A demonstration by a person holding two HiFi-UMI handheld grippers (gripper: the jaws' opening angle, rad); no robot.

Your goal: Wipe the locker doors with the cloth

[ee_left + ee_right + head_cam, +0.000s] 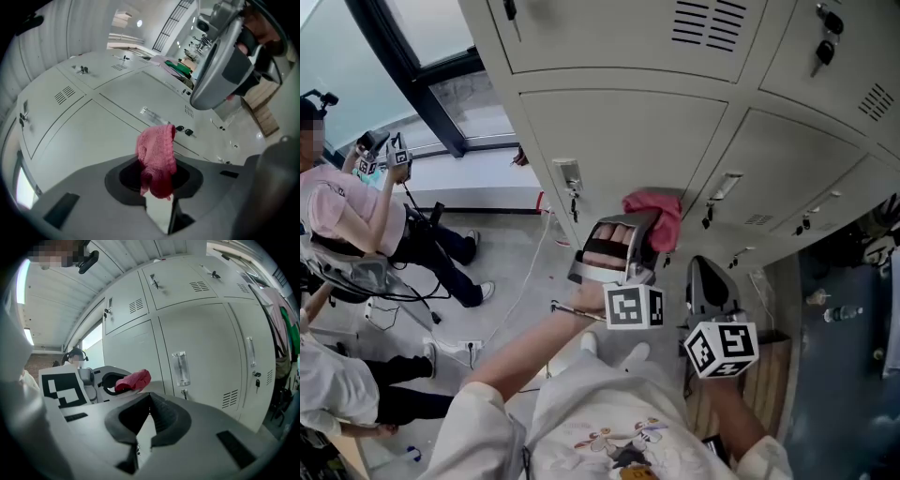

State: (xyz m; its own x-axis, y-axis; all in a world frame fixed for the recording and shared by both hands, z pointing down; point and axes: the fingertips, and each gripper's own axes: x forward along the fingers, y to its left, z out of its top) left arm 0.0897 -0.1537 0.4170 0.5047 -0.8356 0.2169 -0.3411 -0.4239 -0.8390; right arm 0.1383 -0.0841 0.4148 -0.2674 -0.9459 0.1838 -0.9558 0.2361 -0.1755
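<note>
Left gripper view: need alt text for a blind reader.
A pink knitted cloth is clamped in the left gripper's jaws, held up before pale grey metal locker doors with vents and keys. The right gripper's grey body looms at upper right.

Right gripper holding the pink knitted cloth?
No, the right gripper is shut on nothing; the pink knitted cloth is clamped in the left gripper.
</note>
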